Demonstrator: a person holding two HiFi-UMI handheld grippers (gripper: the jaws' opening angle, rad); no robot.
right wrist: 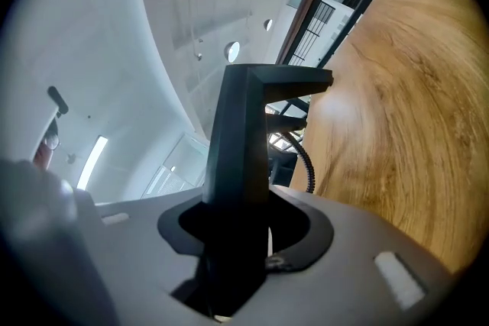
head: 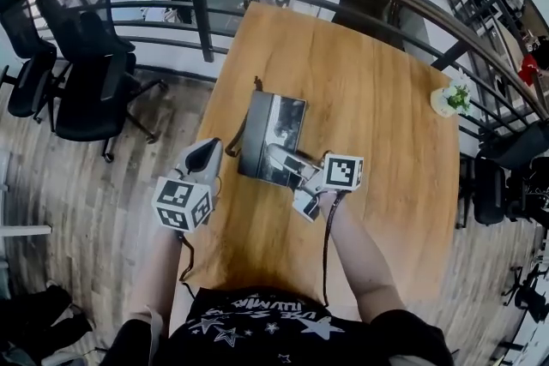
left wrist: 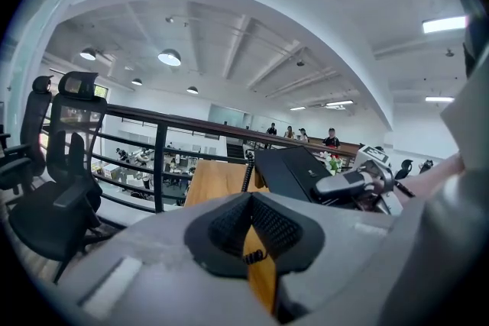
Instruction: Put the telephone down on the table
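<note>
Now, telephone pinched at its near edge by fingers of the right gripper — over the table, left gripper just left of it, fingers pressed together, empty.

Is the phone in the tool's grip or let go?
In its grip: the right tool is shut on the telephone, whose dark edge fills the gap between the jaws.

The telephone is black with a glossy grey face. The tabletop is orange-brown wood grain. The left tool and right tool are pale grey with black ribbed pads; their cubes bear black-and-white square markers. The chairs are black, the floor grey-brown planks.
</note>
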